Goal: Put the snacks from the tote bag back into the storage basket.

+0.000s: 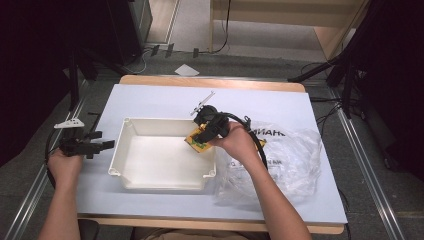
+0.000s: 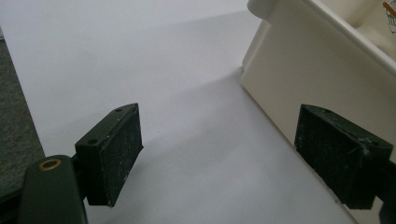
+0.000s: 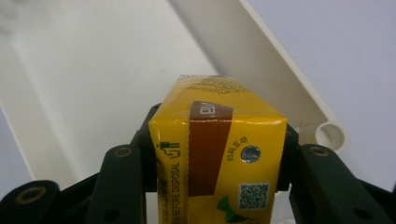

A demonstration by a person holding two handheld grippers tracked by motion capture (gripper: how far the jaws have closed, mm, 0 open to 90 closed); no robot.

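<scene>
The right gripper (image 1: pixel 206 131), jaws pinching a yellow carton (image 3: pixel 217 154) by its sides, holds it over the white tray's (image 1: pixel 131 131) right edge, while the left gripper (image 2: pixel 233 154), jaws spread, idles left of the tray.

The yellow drink carton (image 3: pixel 217 154) carries the words "BEFORE DISPOSAL" running up its left face beside a small green bin sign. A brown stripe bears white letters too tilted to read. Small Chinese characters sit beside the foil straw hole, and a QR code lies beneath. The clear plastic bag (image 1: pixel 287 150), at the counter's right edge, shows dark mirrored capitals, not fully legible.
</scene>
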